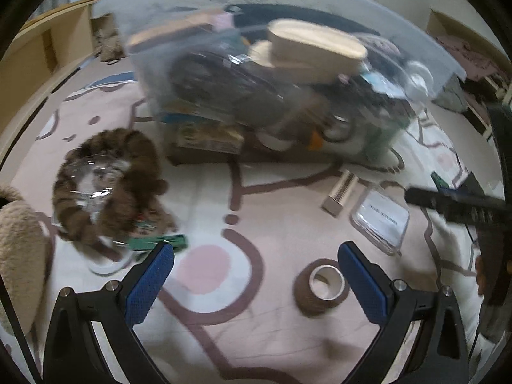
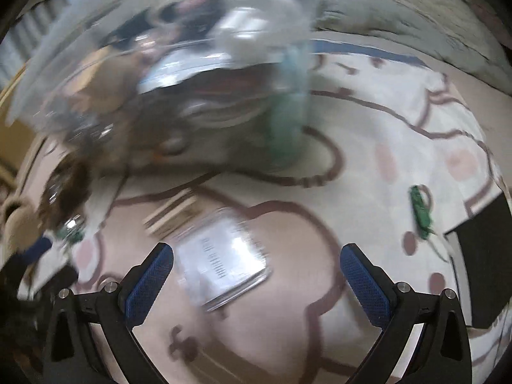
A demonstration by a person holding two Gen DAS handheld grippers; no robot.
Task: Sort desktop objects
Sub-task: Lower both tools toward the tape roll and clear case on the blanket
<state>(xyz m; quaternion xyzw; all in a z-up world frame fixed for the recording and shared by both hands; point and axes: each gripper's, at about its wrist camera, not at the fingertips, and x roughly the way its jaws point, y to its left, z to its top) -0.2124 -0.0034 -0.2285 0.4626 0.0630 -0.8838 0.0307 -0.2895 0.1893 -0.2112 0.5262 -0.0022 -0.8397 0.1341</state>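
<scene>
L gripper (image 1: pixel 256 257) wide open, nothing btwn the blue pads, hovering over a pink/white patterned cloth (image 1: pixel 204 192). Tape roll (image 1: pixel 326 283) lies on the cloth just inside the right pad, not touching as far as visible. Brown furry ring in clear wrap (image 1: pixel 108 185) sits well off to the left; small green item (image 1: pixel 160 243) just beyond the left pad tip. Clear storage bin (image 1: pixel 272 80), packed w/ stuff, stands farther ahead. Small beige box (image 1: pixel 339 193) & a clear flat case w/ white label (image 1: pixel 380 220) lie ahead-right.

R gripper (image 2: pixel 256 259) also wide open, empty. Clear flat case (image 2: pixel 220 265) lies btwn the pads, nearer the left one; view v. blurred. Green clip-like item (image 2: pixel 420 212) lies off to the right.
</scene>
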